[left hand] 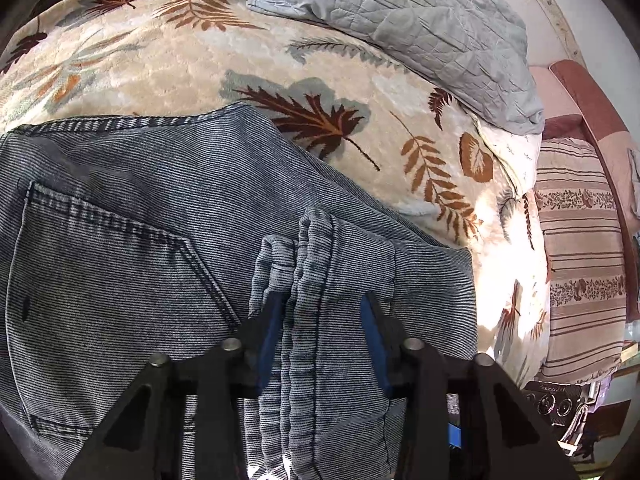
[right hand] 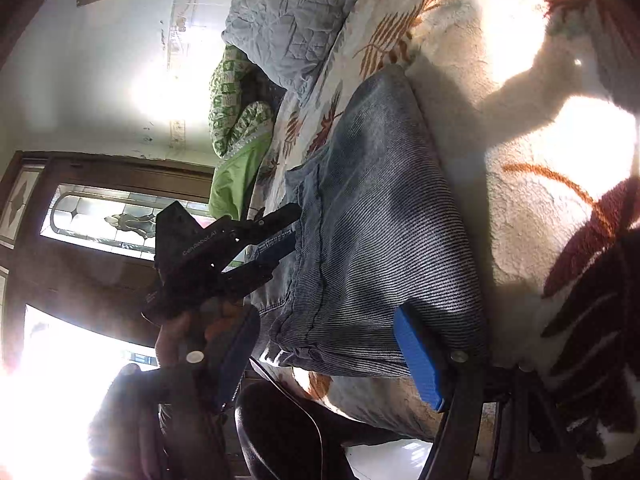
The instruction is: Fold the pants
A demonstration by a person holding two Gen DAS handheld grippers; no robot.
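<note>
Blue-grey denim pants (left hand: 132,208) lie folded on a leaf-patterned blanket (left hand: 180,60), back pocket facing up. In the left wrist view my left gripper (left hand: 320,300) is shut on a thick bunched fold of the denim, which fills the gap between its blue pads. The right wrist view shows that same left gripper (right hand: 286,236) at the far edge of the pants (right hand: 380,208), held by a hand (right hand: 180,332). My right gripper (right hand: 326,316) stands wide open over the near end of the folded pants, one blue pad (right hand: 418,356) lying over the cloth without pinching it.
A grey quilted pillow (left hand: 400,32) lies at the head of the bed, and a striped cushion (left hand: 580,260) stands off the bed's right side. Green bedding (right hand: 236,184) is bundled beyond the pants. A glazed wooden door (right hand: 100,220) is behind. Sun patches glare on the blanket.
</note>
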